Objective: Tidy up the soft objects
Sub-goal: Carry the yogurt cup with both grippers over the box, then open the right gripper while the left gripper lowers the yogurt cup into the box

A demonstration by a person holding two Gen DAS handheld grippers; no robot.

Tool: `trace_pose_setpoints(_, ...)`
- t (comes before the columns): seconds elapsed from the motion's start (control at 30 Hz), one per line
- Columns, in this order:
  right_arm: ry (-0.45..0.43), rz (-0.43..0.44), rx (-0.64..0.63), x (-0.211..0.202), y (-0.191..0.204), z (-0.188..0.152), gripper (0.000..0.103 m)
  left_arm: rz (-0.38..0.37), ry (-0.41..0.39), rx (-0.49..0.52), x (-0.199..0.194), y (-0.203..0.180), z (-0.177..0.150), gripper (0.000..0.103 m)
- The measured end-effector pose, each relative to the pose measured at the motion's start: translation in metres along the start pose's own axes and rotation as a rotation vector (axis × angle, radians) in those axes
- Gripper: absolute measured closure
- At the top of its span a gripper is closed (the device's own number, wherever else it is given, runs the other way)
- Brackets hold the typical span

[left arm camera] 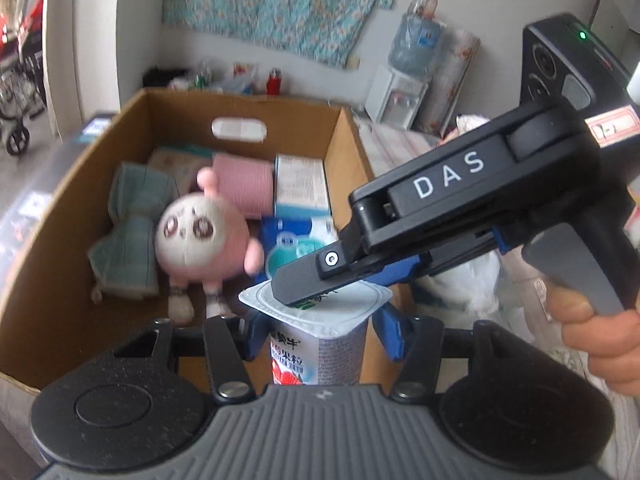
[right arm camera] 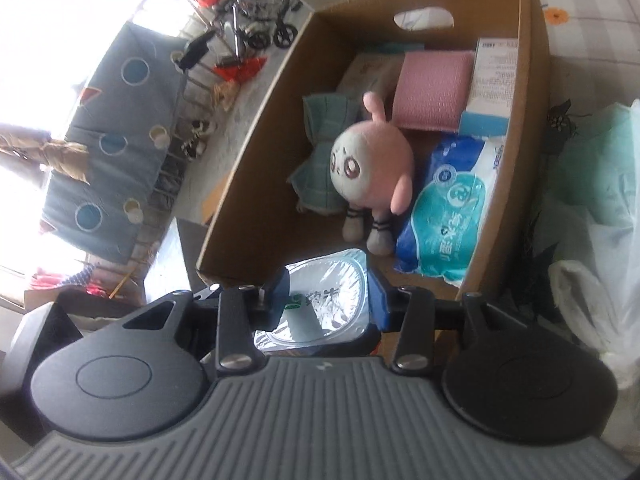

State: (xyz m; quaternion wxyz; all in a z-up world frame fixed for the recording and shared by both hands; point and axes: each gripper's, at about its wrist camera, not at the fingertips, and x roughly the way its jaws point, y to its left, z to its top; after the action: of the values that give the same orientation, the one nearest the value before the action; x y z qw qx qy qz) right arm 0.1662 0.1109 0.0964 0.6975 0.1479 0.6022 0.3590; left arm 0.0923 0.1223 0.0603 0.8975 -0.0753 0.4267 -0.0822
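Two tongs are in view, both over the near edge of an open cardboard box [left arm camera: 80, 216].

Left tongs [left arm camera: 318, 334]: closed on a yogurt cup [left arm camera: 320, 344]. The blue pads press the cup's sides just under its rim. The cup stands upright, with strawberry print on its wall and a white foil lid on top.

Right tongs [left arm camera: 304, 284]: seen from the left wrist view as a black body with white lettering, held in a person's hand [left arm camera: 600, 336] at the right edge. Its tip lies across the cup's lid. From the right wrist view the blue fingers [right arm camera: 382, 300] sit either side of the silvery lid, roughly half apart. Whether the pads press on the cup cannot be told from either view.

Box contents, all lying on the floor of the box:
- pink and white plush doll [right arm camera: 368, 172], on its back near the middle, feet toward the near wall
- folded teal cloth [right arm camera: 320, 160], beside the doll, toward the left wall
- pink ribbed cushion [right arm camera: 434, 96], behind the doll, toward the far wall
- white and blue carton [right arm camera: 490, 84], against the right wall, touching the cushion
- blue and teal tissue pack [right arm camera: 448, 208], beside the doll's arm, along the right wall

Far wall of the box has an oval handle cutout [right arm camera: 424, 20].

Surroundings: a water dispenser [left arm camera: 400, 92] stands by the wall behind the box.
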Motion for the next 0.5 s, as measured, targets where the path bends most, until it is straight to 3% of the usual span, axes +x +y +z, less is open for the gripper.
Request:
trace_pose_setpoints(0.3,0.198,-0.12,-0.094,0.03,0.012,0.009,0.041,-0.093,0.267,-0.037,0.03,0.034,-0.019,0.048)
trace_pose_setpoints(0.5,0.269,-0.137,-0.123,0.038,0.016,0.017,0.034,-0.118,0.362,-0.04,0.04,0.044,-0.018,0.047)
